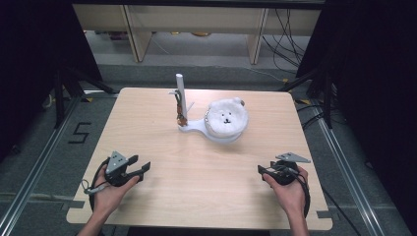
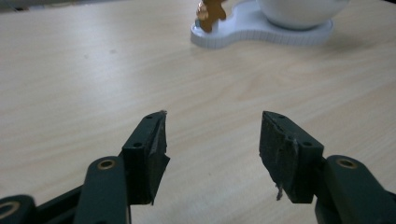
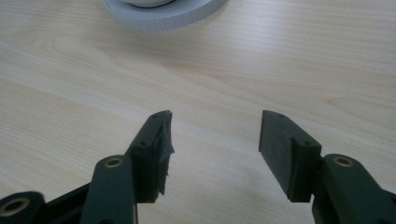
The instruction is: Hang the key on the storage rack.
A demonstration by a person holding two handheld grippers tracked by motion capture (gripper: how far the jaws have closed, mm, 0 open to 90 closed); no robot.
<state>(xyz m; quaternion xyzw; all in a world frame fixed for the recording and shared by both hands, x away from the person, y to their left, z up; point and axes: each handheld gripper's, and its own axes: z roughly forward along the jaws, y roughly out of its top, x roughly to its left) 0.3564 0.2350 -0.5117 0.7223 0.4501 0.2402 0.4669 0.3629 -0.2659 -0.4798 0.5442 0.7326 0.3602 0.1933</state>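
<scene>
The left gripper [image 1: 139,165] sat near the table's [image 1: 162,147] front-left corner and the right gripper [image 1: 264,173] near its front-right, well apart, nothing lying between them. Beyond both, toward the table's far middle, stood a flat base [image 1: 196,129]. A bear-faced dome [image 1: 226,117] rested on the end nearer the right gripper; an upright post [image 1: 180,93] rose from the end nearer the left gripper, a small figure [image 1: 181,117] at its foot.

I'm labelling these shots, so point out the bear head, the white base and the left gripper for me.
bear head [image 1: 226,117]: high view, on its face, by the eyes.
white base [image 2: 243,33]: left gripper view, on the flat top of its narrow neck.
left gripper [image 1: 141,168]: high view, midway between its open fingertips.
</scene>
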